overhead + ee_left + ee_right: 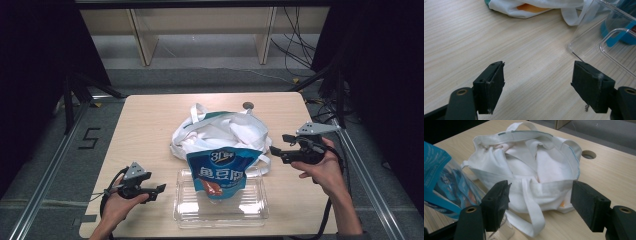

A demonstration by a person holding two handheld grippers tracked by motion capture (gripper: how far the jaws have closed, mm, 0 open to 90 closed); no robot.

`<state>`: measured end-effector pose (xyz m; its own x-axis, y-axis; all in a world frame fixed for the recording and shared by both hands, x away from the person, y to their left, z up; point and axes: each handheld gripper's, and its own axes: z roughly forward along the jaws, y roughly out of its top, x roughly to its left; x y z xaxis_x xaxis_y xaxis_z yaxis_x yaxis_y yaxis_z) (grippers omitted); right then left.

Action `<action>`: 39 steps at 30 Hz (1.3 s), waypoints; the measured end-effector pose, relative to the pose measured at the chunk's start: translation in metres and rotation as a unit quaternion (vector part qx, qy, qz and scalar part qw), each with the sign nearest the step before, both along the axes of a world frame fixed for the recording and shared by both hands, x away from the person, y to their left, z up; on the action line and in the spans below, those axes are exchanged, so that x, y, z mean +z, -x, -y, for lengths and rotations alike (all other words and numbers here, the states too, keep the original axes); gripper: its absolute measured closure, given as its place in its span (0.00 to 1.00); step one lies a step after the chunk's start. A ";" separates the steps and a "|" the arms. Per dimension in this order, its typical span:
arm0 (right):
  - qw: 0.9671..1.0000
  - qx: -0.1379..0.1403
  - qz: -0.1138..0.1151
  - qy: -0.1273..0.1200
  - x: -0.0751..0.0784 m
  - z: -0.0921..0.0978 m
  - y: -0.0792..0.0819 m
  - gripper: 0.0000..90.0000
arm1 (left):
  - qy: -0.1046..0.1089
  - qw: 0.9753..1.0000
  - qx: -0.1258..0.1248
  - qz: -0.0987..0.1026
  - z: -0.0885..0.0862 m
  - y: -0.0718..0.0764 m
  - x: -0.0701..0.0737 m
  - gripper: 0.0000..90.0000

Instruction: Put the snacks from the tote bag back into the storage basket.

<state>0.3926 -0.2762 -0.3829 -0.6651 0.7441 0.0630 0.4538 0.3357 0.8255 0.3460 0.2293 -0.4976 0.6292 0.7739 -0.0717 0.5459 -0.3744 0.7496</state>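
While the white tote bag (220,132) is lying mid-tabletop (145,125) behind a blue snack pouch (218,172) standing in a clear tray (252,210), the left gripper (161,189) and right gripper (274,150) are hovering beside them, jaws spread, holding nothing.

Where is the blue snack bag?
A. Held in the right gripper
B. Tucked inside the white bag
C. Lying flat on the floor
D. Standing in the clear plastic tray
D: the blue snack bag stands upright in the clear plastic tray, just in front of the white cloth bag, and neither gripper holds it.
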 end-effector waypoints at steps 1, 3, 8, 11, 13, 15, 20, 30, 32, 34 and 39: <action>1.000 -0.001 0.000 0.001 -0.003 0.001 0.001 0.34 | 0.000 1.000 0.000 -0.001 0.000 0.000 0.000 0.28; 1.000 -0.006 -0.004 0.000 -0.007 0.000 0.002 0.34 | 0.001 1.000 0.001 0.002 0.000 0.000 0.000 0.28; 1.000 0.002 -0.008 0.010 -0.015 -0.001 0.004 0.33 | 0.004 1.000 0.004 0.008 0.001 0.000 -0.001 0.28; 1.000 -0.008 -0.023 0.012 -0.016 -0.002 0.008 0.33 | 0.006 1.000 0.005 0.002 0.001 0.000 -0.001 0.28; 1.000 -0.011 -0.019 0.012 -0.019 -0.001 0.009 0.33 | -0.002 1.000 0.002 0.003 0.000 0.000 0.000 0.28; 1.000 -0.010 -0.012 0.016 -0.021 0.001 0.008 0.33 | -0.002 1.000 0.002 0.004 0.000 0.000 0.000 0.28; 0.999 -0.020 -0.024 0.014 -0.025 0.004 0.013 0.33 | 0.001 1.000 0.003 0.005 -0.001 0.001 -0.001 0.28; 0.999 -0.040 -0.024 0.017 -0.036 0.011 0.025 0.32 | 0.009 1.000 0.012 0.007 0.000 0.003 -0.002 0.28; 0.999 -0.042 -0.024 0.013 -0.039 0.012 0.026 0.32 | 0.009 1.000 0.014 0.007 0.000 0.002 -0.002 0.28; 0.998 -0.048 -0.023 0.016 -0.042 0.014 0.028 0.32 | 0.005 1.000 0.009 0.012 0.000 0.002 -0.001 0.28; 0.998 -0.050 -0.031 0.020 -0.049 0.016 0.031 0.31 | 0.006 1.000 0.008 0.011 0.000 0.002 -0.001 0.28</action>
